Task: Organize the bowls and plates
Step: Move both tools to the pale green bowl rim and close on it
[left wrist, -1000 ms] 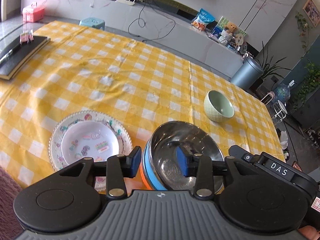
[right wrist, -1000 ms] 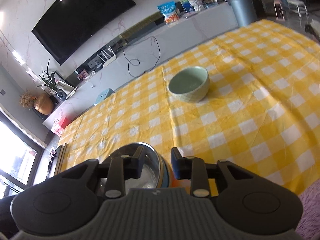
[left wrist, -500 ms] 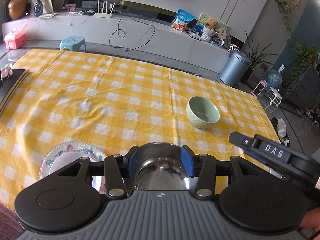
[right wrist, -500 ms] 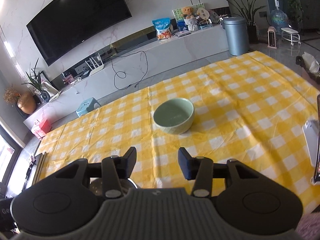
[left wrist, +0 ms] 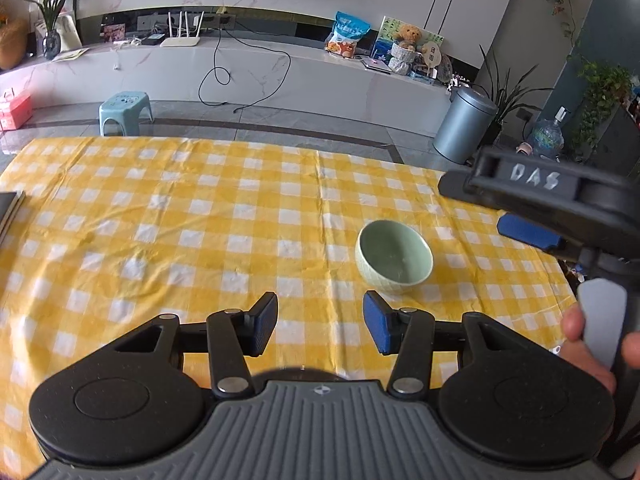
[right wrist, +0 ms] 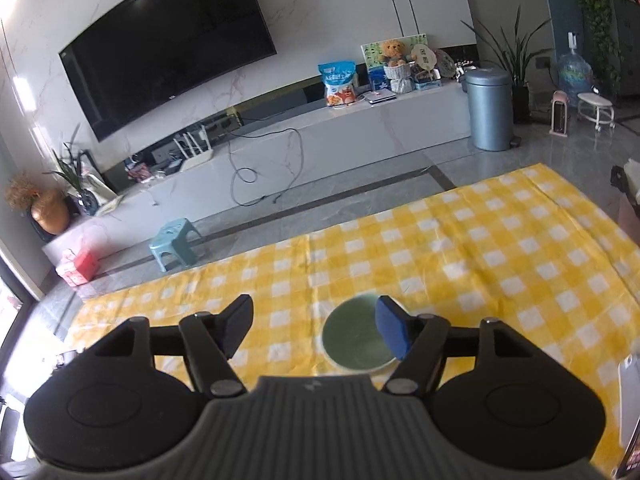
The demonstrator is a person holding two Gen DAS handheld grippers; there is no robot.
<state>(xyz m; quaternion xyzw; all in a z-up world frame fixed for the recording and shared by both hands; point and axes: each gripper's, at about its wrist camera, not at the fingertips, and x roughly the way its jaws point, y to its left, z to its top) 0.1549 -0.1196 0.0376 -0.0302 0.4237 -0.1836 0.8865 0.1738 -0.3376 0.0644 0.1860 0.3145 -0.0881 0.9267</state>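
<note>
A pale green bowl stands upright on the yellow checked tablecloth. My left gripper is open and empty, near and left of the bowl. My right gripper is open and empty above the table; the green bowl lies just under its right fingertip. The right gripper also shows in the left wrist view at the right edge, where only one blue pad is visible. The steel bowl and the patterned plate are out of sight.
A dark flat object lies at the table's left edge. Beyond the far edge are a blue stool, a grey bin and a long white TV bench. A white device sits at the right edge.
Both grippers have risen and tilted up and away from the steel bowl, which has dropped out of view. The right gripper has moved forward over the green bowl and opened wider.
</note>
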